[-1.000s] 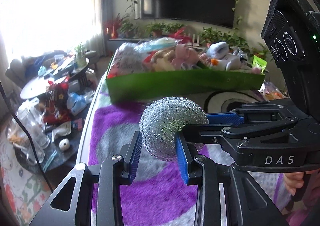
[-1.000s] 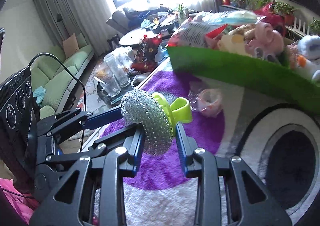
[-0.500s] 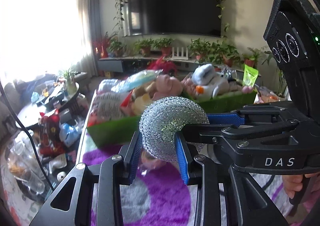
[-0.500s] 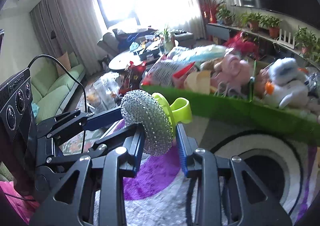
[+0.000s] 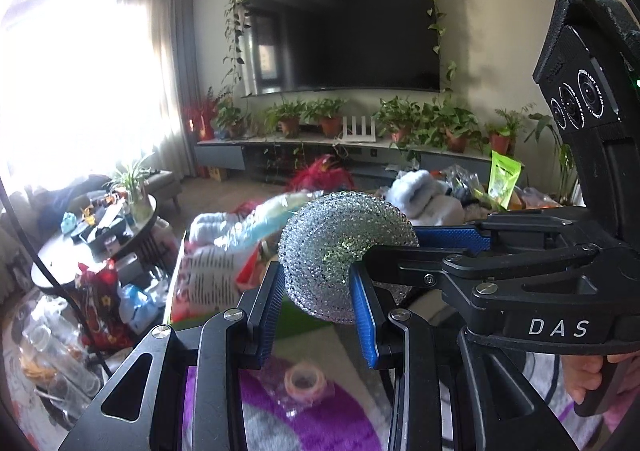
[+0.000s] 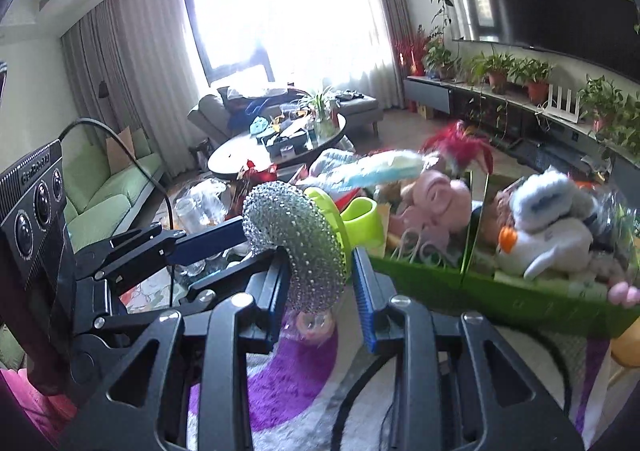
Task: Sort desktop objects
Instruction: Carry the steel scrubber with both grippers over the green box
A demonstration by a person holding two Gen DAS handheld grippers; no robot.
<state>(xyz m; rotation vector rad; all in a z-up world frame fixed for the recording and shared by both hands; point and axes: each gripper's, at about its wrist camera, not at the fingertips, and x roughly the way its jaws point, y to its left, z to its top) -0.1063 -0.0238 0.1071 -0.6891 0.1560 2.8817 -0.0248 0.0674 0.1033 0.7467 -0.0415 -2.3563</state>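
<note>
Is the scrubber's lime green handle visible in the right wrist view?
Yes. A lime green handle sticks out from the steel scrubber on its right side, above the right gripper.

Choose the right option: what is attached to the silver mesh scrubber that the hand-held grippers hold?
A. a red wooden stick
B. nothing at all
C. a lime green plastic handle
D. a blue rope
C. In the right wrist view, a lime green plastic handle sits against the back of the silver mesh scrubber, which is pinched by the right hand-held gripper and the left hand-held gripper.
</note>
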